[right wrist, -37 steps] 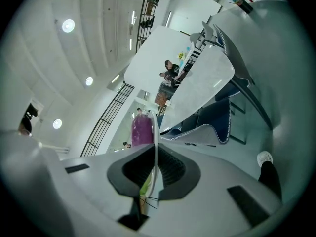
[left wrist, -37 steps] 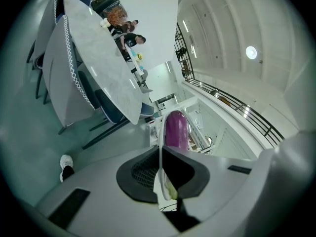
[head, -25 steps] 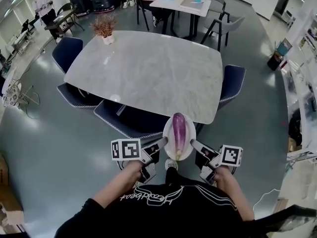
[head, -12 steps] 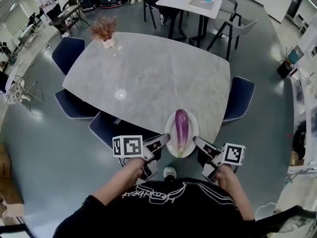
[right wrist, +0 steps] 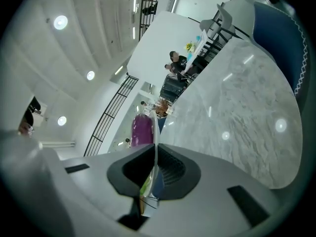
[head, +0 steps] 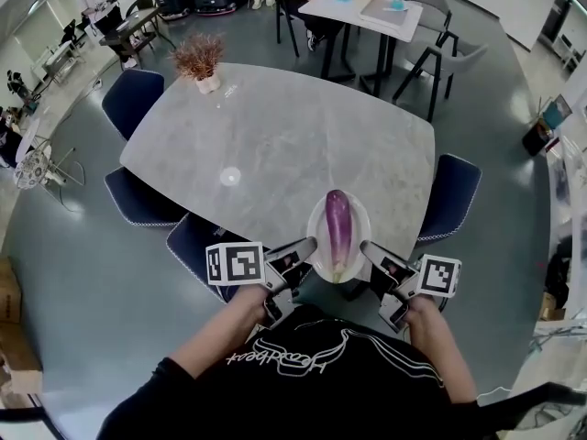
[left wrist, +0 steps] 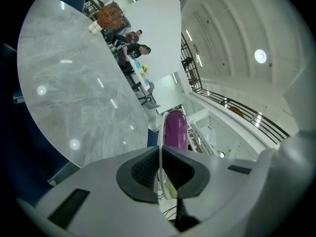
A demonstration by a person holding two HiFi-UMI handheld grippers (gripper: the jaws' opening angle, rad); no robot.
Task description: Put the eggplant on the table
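Note:
A purple eggplant [head: 337, 227] lies lengthwise on a white plate [head: 317, 239] held in the air over the near edge of the grey marble table [head: 275, 136]. My left gripper [head: 307, 247] is shut on the plate's left rim. My right gripper [head: 367, 248] is shut on its right rim. In the left gripper view the plate's rim [left wrist: 161, 147] runs edge-on between the jaws, with the eggplant [left wrist: 175, 130] above it. The right gripper view shows the same: plate rim [right wrist: 155, 154] pinched, eggplant [right wrist: 143, 130] beyond.
A small potted plant [head: 199, 60] stands at the table's far left corner. Dark blue chairs [head: 133, 104] [head: 451, 195] surround the table, and one [head: 197, 241] sits just left of my grippers. Another table with chairs and seated people [head: 362, 12] is farther back.
Both grippers have carried the plate with the eggplant forward, from over the chair and floor up to the table's near edge. The grip on the rim is unchanged.

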